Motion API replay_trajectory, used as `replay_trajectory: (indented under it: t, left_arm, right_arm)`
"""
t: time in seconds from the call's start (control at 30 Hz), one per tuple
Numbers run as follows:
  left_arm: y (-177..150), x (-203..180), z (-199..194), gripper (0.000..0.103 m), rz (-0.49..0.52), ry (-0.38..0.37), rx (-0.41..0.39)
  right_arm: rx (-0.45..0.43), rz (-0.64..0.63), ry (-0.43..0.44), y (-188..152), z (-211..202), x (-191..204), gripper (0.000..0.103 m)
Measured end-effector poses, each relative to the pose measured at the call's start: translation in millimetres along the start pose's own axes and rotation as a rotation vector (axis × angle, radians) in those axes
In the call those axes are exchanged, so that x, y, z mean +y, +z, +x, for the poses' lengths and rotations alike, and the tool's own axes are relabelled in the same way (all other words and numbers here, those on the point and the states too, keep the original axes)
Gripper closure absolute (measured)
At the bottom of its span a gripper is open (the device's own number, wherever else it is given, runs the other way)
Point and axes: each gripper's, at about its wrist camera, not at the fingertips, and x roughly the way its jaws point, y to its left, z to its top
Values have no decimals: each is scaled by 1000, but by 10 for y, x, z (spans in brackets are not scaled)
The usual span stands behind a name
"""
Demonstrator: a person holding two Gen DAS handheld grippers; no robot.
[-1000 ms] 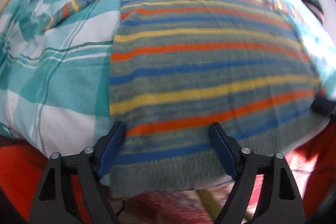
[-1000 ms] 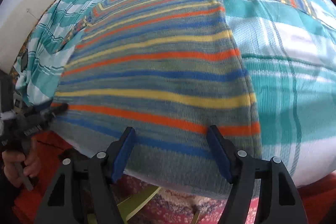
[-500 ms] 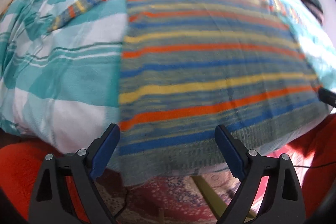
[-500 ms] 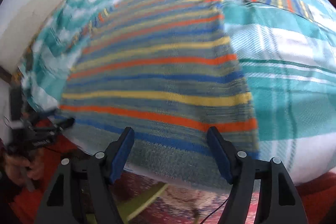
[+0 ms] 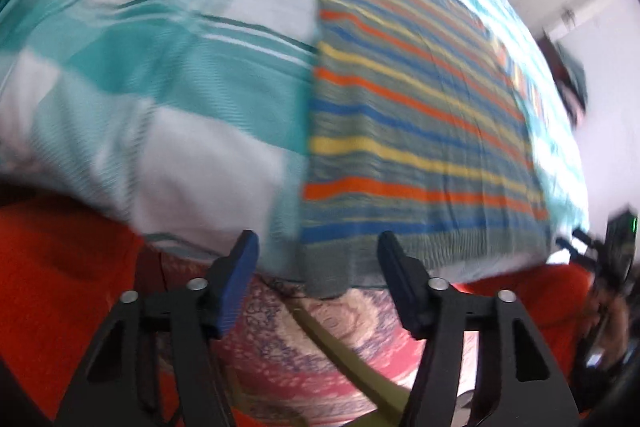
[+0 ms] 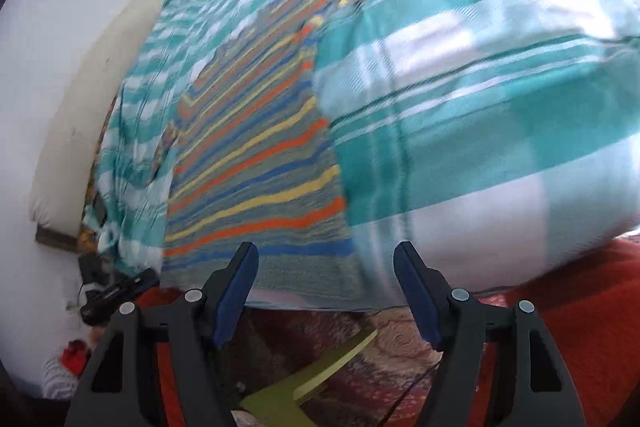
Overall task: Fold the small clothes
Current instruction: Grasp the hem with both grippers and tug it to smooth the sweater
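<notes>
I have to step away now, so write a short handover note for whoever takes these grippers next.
Left gripper: open, empty, at the near-left corner of the striped sweater.
Right gripper: open, empty, at the sweater's near-right corner.
Sweater lies flat on the teal checked bedspread, sleeves spread, hem hanging over the near edge.
Done: laid out. Left: every fold.

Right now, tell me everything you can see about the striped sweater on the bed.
The striped sweater looks knitted, grey-green with orange, yellow and blue bands and a ribbed hem. It lies spread flat on the teal checked bedspread, one sleeve stretched out sideways near the top, hem hanging slightly over the bed's near edge. Neither open gripper touches it. Motion blur hides finer detail.
</notes>
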Motion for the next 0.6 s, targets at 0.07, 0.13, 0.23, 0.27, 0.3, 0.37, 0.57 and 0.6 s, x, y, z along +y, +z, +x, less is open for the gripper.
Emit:
replay_trajectory:
  t: [0.07,0.13,0.23,0.27,0.3,0.37,0.57,0.6]
  left_arm:
    - [0,-84,102,50,34,27,27]
    - [17,-124,198,55,37,58,57]
    - [15,-152,243,85,32,60,83]
    - [9,-157,235,96,31,49,85]
    - [10,-160,209,97,29,44,78]
    - [23,-185,64,98,37,46,31]
    - [197,-187,-554,98,40,13,-99]
    - [221,-196,-624,98,52,17,-106]
  right_arm:
    - [60,-6,-26,12,187,5,33]
    - [98,-22,-29,2,318,22,40]
    - [146,-44,-4,-14,433,66,87]
    - [148,-47,-6,-38,430,63,96]
    - [149,-52,-4,-45,426,80,96]
    - [139,-65,16,-52,365,140,96]
    - [100,-51,169,-40,14,394,97]
    - [101,-48,196,-43,-38,430,97]
